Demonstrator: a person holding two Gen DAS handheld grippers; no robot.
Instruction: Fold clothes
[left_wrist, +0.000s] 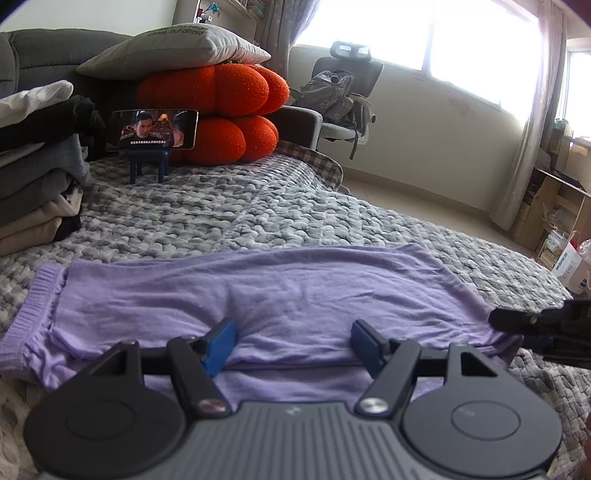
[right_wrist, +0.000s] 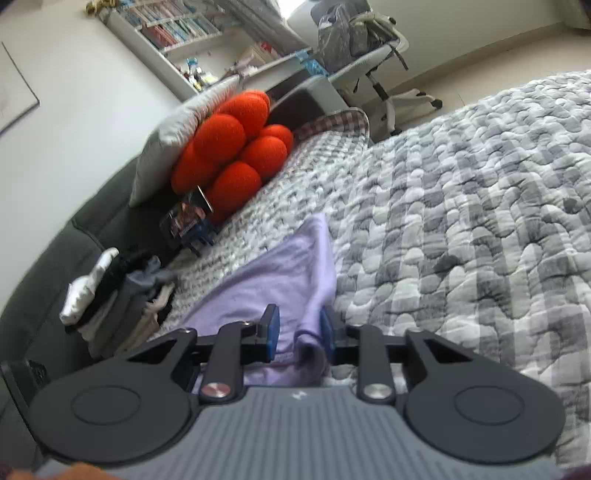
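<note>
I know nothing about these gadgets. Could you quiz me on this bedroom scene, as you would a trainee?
1. True or false: the left tool holds its jaws wide apart over the lilac garment.
2. What lies directly under the grey pillow? A) orange pumpkin cushions B) a laptop C) a crate
3. On what does the pile of folded clothes rest?
Key: 1 true; 2 A; 3 the grey quilt.
</note>
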